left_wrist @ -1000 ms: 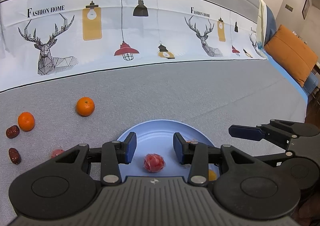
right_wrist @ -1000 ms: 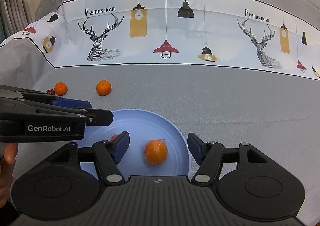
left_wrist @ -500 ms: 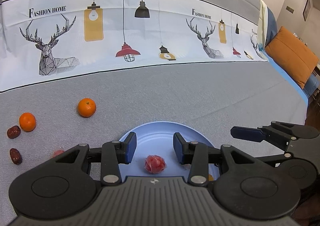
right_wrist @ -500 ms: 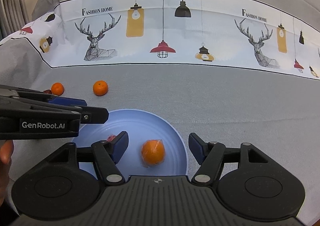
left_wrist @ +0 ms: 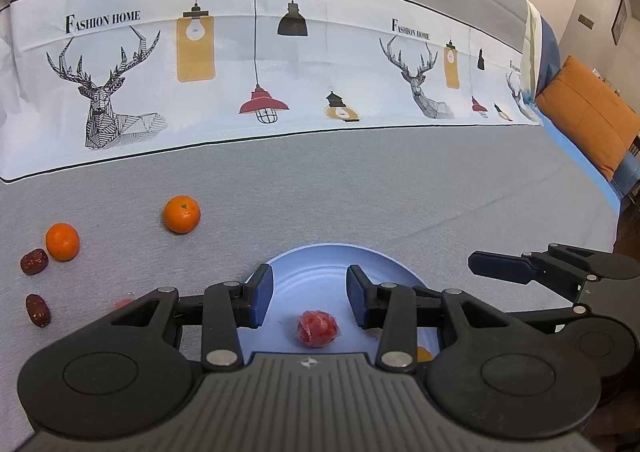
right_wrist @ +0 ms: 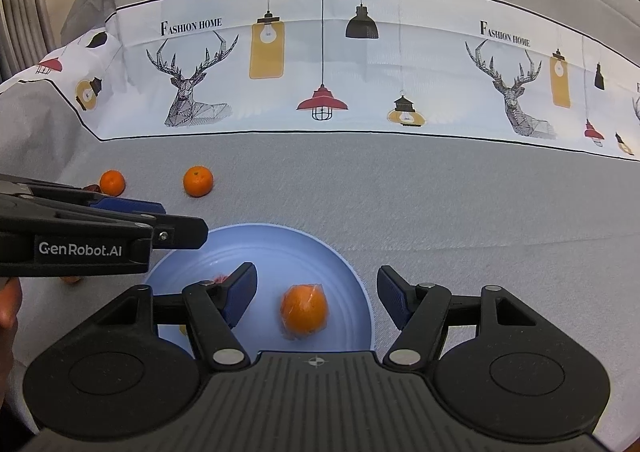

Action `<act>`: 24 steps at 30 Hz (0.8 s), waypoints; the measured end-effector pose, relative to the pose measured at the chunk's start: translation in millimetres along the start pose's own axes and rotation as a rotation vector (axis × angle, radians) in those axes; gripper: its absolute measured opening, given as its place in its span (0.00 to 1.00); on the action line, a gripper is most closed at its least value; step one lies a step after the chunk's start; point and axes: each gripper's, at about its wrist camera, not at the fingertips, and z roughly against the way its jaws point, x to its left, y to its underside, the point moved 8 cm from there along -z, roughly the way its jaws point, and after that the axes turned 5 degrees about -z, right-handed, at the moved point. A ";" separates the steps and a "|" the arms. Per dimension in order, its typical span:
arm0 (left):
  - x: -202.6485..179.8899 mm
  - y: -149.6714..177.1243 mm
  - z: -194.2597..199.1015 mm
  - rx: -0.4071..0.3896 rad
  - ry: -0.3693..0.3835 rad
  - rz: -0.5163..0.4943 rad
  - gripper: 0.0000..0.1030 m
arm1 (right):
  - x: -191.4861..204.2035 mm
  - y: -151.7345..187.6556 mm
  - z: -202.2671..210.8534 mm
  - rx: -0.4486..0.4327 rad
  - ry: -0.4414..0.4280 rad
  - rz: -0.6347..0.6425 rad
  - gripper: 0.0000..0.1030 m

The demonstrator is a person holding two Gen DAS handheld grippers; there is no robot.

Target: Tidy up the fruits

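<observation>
Little has shifted since the earlier frames: both grippers hang over the same plate, the fruit lies where it lay, and only the view has crept a touch.

Grey cloth (left_wrist: 360, 187) with a white printed band of stags and lamps covers the whole surface. On it sits the round pale blue plate (right_wrist: 344, 264), partly under both tools. The left gripper (left_wrist: 308, 294) points down at the plate with its jaws spread and nothing between the blue pads; the right gripper (right_wrist: 316, 298) hangs beside it, jaws spread wider, also clear of everything.

On the plate lie an orange fruit in clear wrap (right_wrist: 304, 312), below the gap of the right gripper, and a small red fruit in clear wrap (left_wrist: 317, 328), below the gap of the left one. Off the plate to the left, on the cloth, rest two bare mandarins: the nearer mandarin (left_wrist: 181, 213) and the farther mandarin (left_wrist: 62, 241), well apart from each other. Just beside the farther one lies a dark red date (left_wrist: 34, 261), with a second date (left_wrist: 38, 310) nearer the camera.
</observation>
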 end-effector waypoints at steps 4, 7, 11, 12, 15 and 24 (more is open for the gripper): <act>1.7 -0.5 1.6 0.000 -0.005 0.007 0.43 | 0.5 -1.2 -0.6 -0.004 0.001 -0.003 0.66; 3.4 -1.6 3.3 0.000 -0.009 0.009 0.43 | 1.0 -1.1 -1.2 -0.006 0.001 -0.004 0.66; 5.9 -2.5 5.8 0.000 -0.016 0.014 0.43 | 2.4 -1.0 -2.2 -0.006 0.003 -0.005 0.66; 6.7 -2.6 6.7 0.000 -0.019 0.016 0.43 | 3.3 -1.2 -2.5 -0.006 0.004 -0.006 0.66; 10.0 -2.6 9.8 -0.004 -0.031 0.021 0.43 | 5.7 -1.9 -3.3 -0.008 0.003 -0.006 0.64; 67.3 -14.1 33.1 -0.057 -0.103 0.196 0.19 | 17.6 -14.6 -4.4 -0.049 -0.028 -0.062 0.35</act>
